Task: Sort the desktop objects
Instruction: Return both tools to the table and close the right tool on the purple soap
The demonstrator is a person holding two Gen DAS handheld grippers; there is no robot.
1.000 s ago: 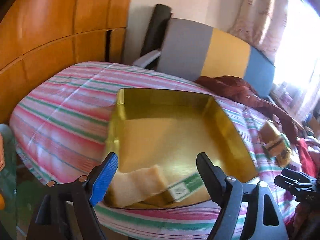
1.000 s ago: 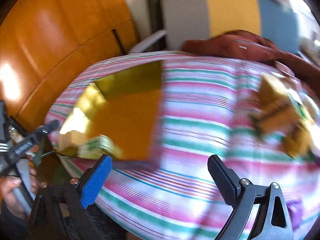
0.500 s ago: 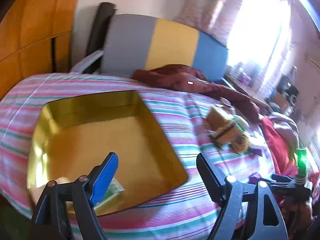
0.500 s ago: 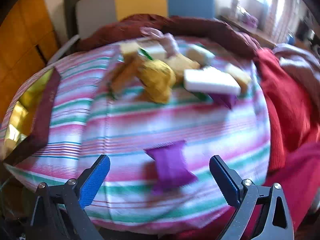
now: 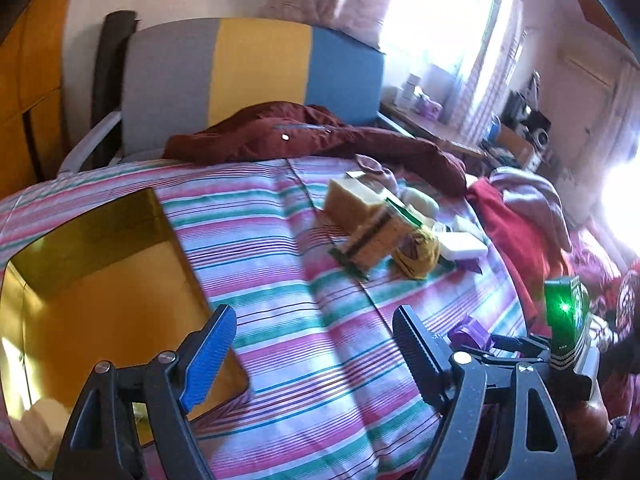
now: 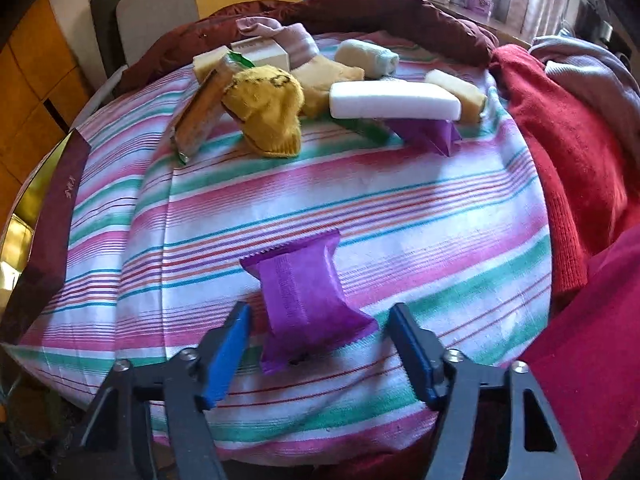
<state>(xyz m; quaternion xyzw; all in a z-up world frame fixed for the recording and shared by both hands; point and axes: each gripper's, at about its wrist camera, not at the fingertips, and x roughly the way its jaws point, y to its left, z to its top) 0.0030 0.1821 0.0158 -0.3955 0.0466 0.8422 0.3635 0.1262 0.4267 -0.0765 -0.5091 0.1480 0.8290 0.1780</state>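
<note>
Closing around a purple packet (image 6: 304,292) lying on the striped cloth (image 6: 400,208), the right gripper (image 6: 320,344) brackets it, pads not yet touching. Heaped items (image 6: 320,84) sit at twelve o'clock. Left gripper (image 5: 312,344) hangs spread wide and empty, gold tray (image 5: 92,304) at its nine o'clock.

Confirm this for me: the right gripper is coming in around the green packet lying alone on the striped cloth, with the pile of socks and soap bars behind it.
One thing is wrong: the packet is purple, not green. The right wrist view shows the right gripper with its jaws closing around it, pads not yet touching. It does lie alone on the striped cloth, pile behind it.
</note>
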